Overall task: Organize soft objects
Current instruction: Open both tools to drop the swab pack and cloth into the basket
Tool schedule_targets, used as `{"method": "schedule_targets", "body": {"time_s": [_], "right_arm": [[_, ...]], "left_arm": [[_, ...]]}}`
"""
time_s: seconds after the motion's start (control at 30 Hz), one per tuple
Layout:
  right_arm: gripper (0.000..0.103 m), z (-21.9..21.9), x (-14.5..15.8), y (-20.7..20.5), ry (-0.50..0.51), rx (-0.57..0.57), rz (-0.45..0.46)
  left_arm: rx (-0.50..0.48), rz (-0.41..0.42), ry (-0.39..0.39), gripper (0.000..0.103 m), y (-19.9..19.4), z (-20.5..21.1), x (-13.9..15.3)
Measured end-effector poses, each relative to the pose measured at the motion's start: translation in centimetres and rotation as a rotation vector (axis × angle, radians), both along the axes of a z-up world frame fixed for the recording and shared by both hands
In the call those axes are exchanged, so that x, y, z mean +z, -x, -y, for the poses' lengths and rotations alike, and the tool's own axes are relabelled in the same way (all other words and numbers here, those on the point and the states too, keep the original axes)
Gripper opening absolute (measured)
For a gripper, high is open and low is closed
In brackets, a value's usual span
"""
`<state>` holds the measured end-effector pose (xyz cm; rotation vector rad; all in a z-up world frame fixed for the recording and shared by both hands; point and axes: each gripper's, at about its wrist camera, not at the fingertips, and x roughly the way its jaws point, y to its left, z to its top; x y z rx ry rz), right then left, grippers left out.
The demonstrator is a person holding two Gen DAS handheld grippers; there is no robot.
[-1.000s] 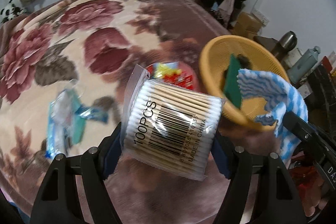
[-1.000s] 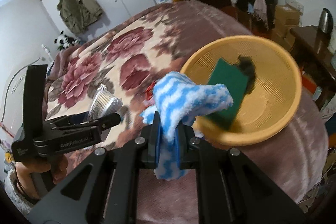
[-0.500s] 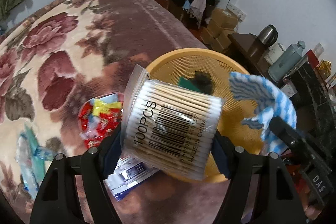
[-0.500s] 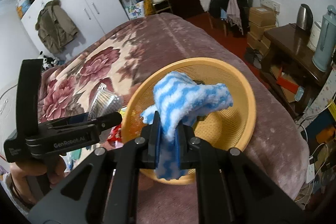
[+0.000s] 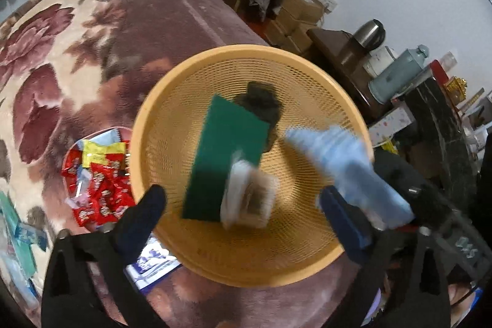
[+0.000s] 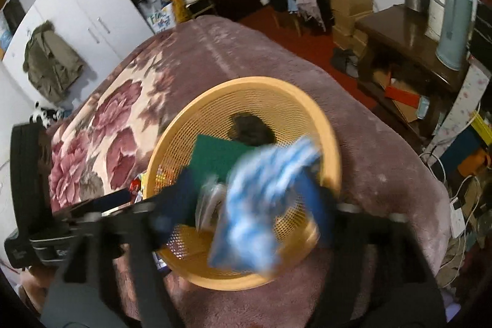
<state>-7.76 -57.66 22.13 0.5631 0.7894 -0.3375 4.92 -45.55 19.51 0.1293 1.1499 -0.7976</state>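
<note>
A round orange mesh basket (image 5: 172,112) (image 6: 319,119) stands on the flowered blanket. It holds a green scouring pad (image 5: 227,149) (image 6: 215,156) and a dark sponge (image 5: 261,103) (image 6: 252,128). My left gripper (image 5: 246,214) is open above the basket; the blurred pack of cotton swabs (image 5: 249,195) (image 6: 209,202) is loose between its fingers, over the basket. My right gripper (image 6: 252,195) is open too; the blue and white cloth (image 6: 258,205) (image 5: 344,165) hangs blurred between its spread fingers over the basket.
A red dish of candy packets (image 5: 98,174) lies left of the basket, with a blue and white packet (image 5: 153,263) beside it. The blanket's edge, a dark wooden table (image 6: 409,42) with a kettle and flask, and cardboard boxes lie to the right.
Both grippers moved over the basket and opened. The cotton swab pack left the left gripper's hold and the cloth came loose from the right gripper's fingers.
</note>
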Motion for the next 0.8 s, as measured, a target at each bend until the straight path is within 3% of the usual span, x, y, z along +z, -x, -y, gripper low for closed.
{"method": "schedule_targets", "body": {"time_s": [0.03,0.27,0.43,0.8], "right_arm": [[0.103,0.2,0.0,0.2,-0.006,-0.004,0.004],[0.103,-1.2,0.3,-0.2,0.079,0.028,-0.08],[0.103,-3.6,0.0,0.0,0.165,0.083,-0.151],[0.103,-8.1,-0.9,1.5,0.188,0.136,-0.136]], "left_arm": [[0.006,0.008,-0.003,0.103,0.1,-0.3,0.0],[0.067,0.113,-0.106,0.103,0.9,-3.6,0.1],[0.115,0.12,-0.126,0.103,1.0,-6.4,-0.3],[0.202,0.102,-0.13,0.103,1.2,-12.5,-1.1]]}}
